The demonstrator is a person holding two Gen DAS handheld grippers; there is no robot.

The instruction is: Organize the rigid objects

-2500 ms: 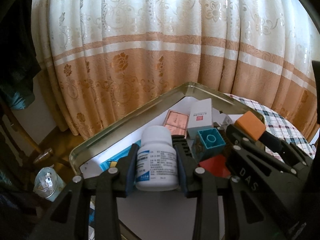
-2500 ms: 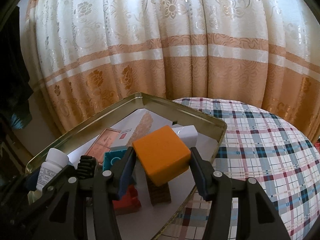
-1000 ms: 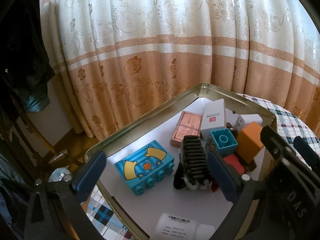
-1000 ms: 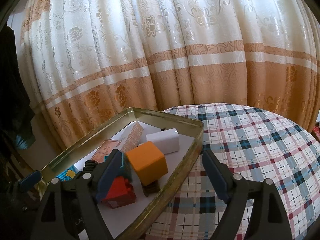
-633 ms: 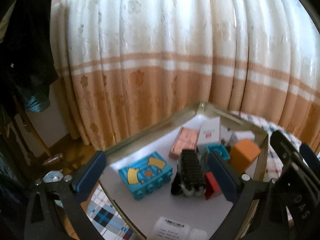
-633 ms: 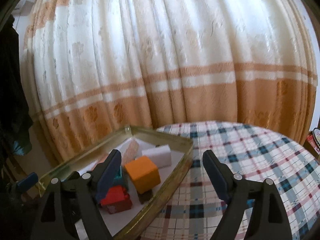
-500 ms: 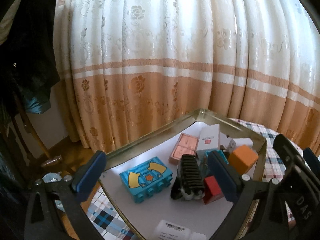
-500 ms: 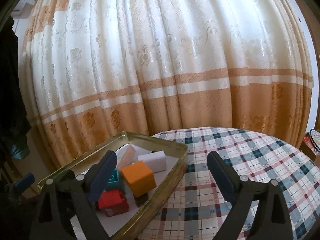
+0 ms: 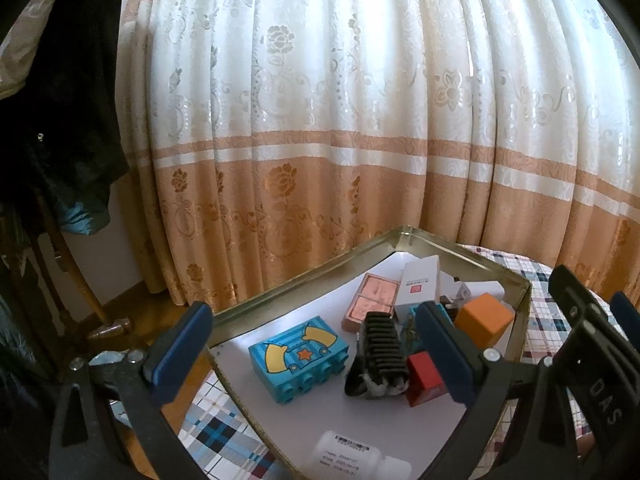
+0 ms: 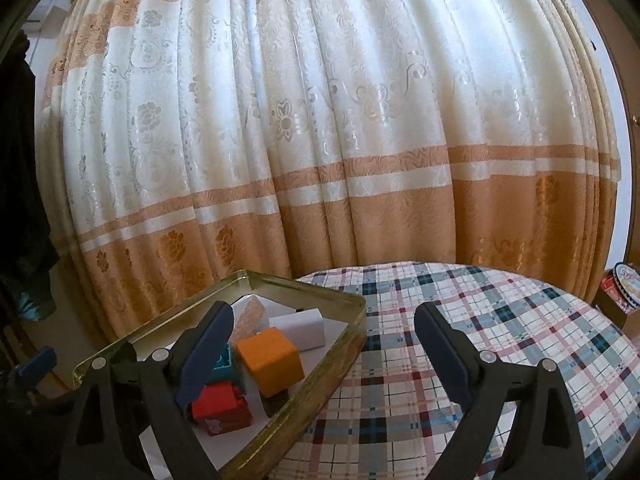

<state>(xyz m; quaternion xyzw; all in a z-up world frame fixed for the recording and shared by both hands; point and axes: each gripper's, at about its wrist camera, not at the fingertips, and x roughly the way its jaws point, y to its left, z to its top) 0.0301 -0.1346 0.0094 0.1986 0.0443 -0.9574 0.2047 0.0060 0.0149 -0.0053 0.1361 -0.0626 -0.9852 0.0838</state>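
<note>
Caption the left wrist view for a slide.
Open left gripper above a metal tin holding toy blocks, an orange cube and a white bottle.

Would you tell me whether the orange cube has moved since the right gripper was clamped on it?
Yes. The orange cube now lies inside the tin, beside the white box; the right gripper has just opened, empty.

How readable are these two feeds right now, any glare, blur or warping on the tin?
Left wrist view: sharp, backlit by the curtain; pale sheen on the tin floor; white bottle cropped at the bottom edge. Right wrist view: sharp; fisheye bows the curtain folds, corners black; orange cube well lit.
</note>
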